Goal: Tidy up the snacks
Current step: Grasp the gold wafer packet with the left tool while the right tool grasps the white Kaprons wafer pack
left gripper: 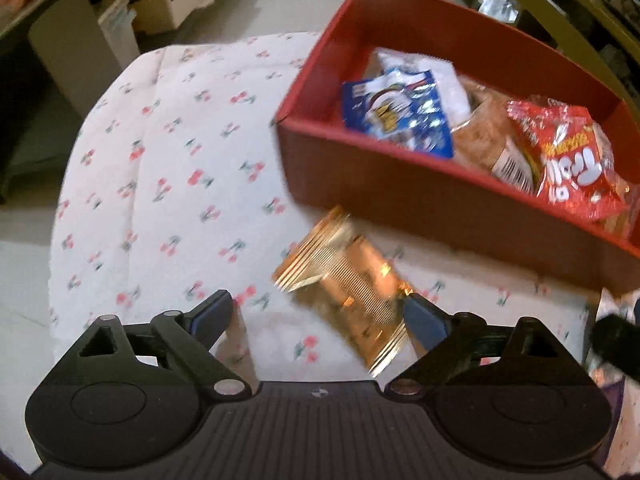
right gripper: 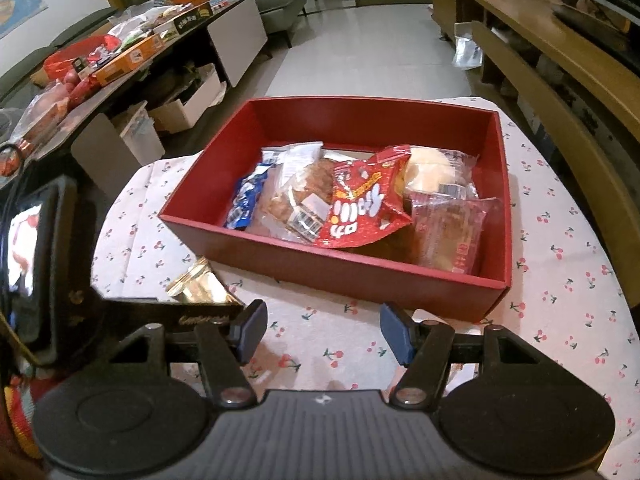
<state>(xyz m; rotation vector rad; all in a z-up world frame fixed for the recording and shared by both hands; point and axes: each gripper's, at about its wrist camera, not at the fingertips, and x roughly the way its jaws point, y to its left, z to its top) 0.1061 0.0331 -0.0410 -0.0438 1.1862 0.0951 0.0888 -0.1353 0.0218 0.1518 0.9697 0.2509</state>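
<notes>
A red box (left gripper: 400, 184) (right gripper: 360, 276) stands on a cherry-print tablecloth and holds several snack packets: a blue one (left gripper: 396, 116) (right gripper: 244, 200), a red one (left gripper: 568, 156) (right gripper: 360, 208) and clear-wrapped breads (right gripper: 448, 220). A gold foil packet (left gripper: 352, 284) (right gripper: 200, 284) lies on the cloth just in front of the box's near-left wall. My left gripper (left gripper: 320, 316) is open, jaws wide, with the gold packet against its right finger (left gripper: 424, 320). My right gripper (right gripper: 316, 332) is open and empty, just in front of the box.
The tablecloth (left gripper: 168, 184) covers a small table with a rounded far-left edge. A long dark table (right gripper: 120, 52) with boxes and packets stands far left. A wooden bench (right gripper: 560, 92) runs along the right. Tiled floor lies beyond.
</notes>
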